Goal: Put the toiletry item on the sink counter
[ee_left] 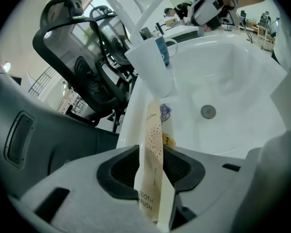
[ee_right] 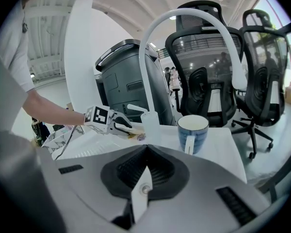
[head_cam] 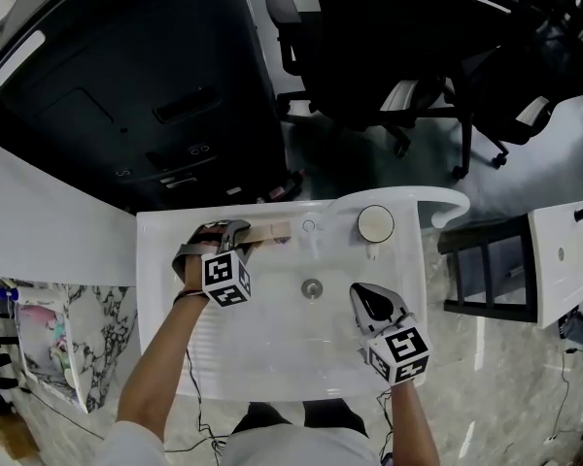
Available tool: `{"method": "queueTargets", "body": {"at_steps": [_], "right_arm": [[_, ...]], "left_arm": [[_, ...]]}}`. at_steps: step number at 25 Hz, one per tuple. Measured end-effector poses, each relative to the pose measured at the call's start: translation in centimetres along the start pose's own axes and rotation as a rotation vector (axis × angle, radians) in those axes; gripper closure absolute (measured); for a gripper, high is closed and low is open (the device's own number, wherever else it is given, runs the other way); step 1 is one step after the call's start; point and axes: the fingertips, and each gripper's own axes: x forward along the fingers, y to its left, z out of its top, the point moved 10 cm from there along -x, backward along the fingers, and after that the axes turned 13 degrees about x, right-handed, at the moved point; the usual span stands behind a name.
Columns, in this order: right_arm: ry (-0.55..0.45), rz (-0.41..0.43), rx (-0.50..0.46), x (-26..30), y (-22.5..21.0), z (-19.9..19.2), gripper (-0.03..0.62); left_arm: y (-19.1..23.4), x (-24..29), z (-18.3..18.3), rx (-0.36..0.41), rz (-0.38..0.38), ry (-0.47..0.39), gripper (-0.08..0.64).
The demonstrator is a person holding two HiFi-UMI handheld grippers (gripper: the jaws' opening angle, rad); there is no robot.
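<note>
Toothbrush box (ee_left: 154, 149): a long, narrow cream carton, dotted along its face and lettered "TOOTH BRUSH" near the close end. It is laid flat on the back left rim of the sink counter (head_cam: 163, 233), its far end pointed at the foot of the faucet (ee_right: 184, 19). It is flanked by the parted jaws of the left gripper (head_cam: 244, 236), whose pads are not seen to press on it. The carton's near end is sunk between the jaws, and two small stickers on the rim are partly covered by it. The right gripper (head_cam: 361, 294) is held over the basin, jaws together and empty. The mug (head_cam: 375, 223) is set right of the faucet, well apart. The outer rim edge runs just beside the carton.
</note>
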Motion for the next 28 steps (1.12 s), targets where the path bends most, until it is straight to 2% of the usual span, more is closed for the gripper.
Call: {"method": "queueTargets", "body": {"at_steps": [8,15,20,28], "right_arm": [[0.039,-0.001,0.016,-0.5,1.1,-1.0,0.595],[0.081,-0.015,0.027,-0.4,2.1,-1.8,0.597],[0.040,-0.034,0.004,-1.1,3.7,-0.7,0.597],[-0.042,-0.082,-0.055,-4.0,8.7,0.8,0.597]], "left_arm": [[-0.6,-0.7,-1.3,-0.071,-0.055,-0.041,0.397],[-1.3,-1.6,-3.2,-0.092,-0.063,-0.022,0.383],[-2.1,-3.8,-4.9,-0.159,-0.029,-0.003,0.390],[-4.1,-10.6,-8.6,-0.327,0.063,-0.020,0.441]]}}
